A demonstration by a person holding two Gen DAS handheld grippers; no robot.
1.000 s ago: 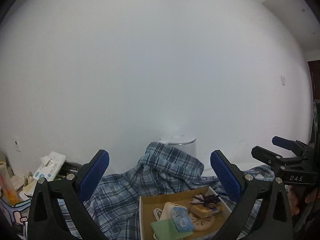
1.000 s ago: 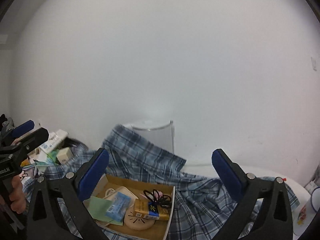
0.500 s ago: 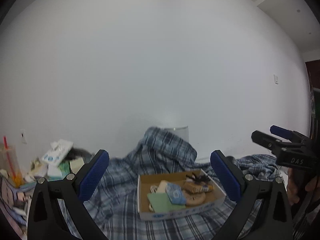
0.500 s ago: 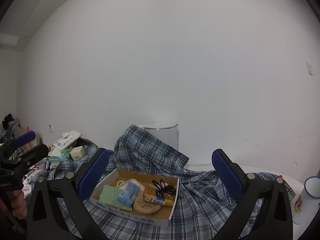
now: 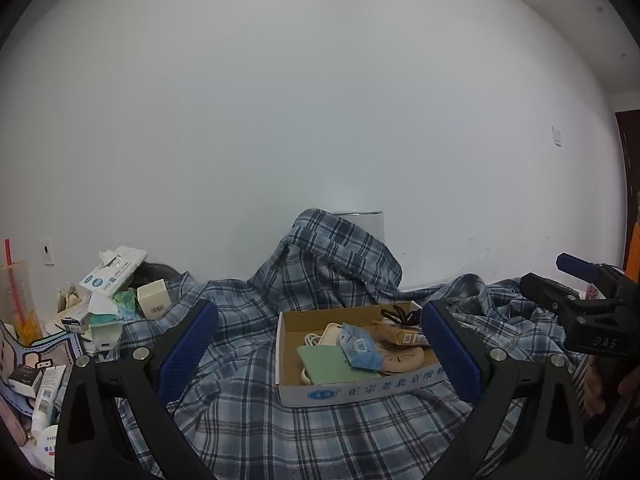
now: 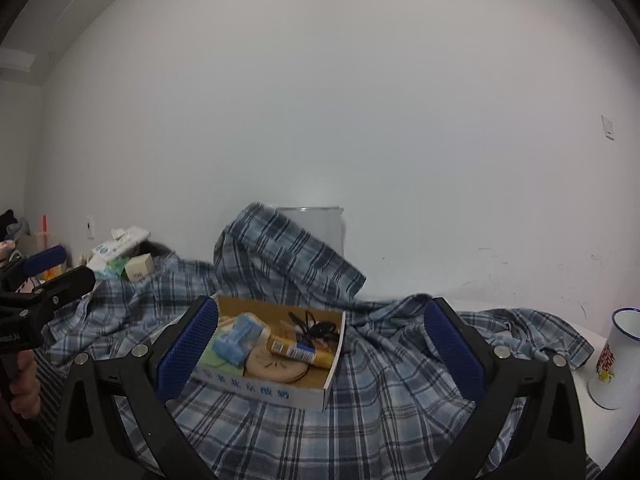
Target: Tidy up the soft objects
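Note:
A blue plaid shirt [image 5: 248, 364] [image 6: 384, 376] lies spread and rumpled over the table, part of it draped up over a white cylinder [image 6: 324, 228] at the back. A shallow cardboard box [image 5: 352, 388] [image 6: 280, 388] with small items rests on top of the shirt. My left gripper [image 5: 318, 344] is open, held above the shirt in front of the box, nothing between its fingers. My right gripper [image 6: 320, 344] is open too, also short of the box. Each gripper shows at the edge of the other's view.
A heap of small boxes and tissue packs [image 5: 108, 300] crowds the left end. A drink cup with a red straw [image 5: 16, 292] stands far left. A white enamel mug [image 6: 616, 360] sits on the bare white table at the right. A wall is close behind.
Both grippers have pulled back and tilted down: the box and shirt now sit higher and fuller in both views. Both stay open.

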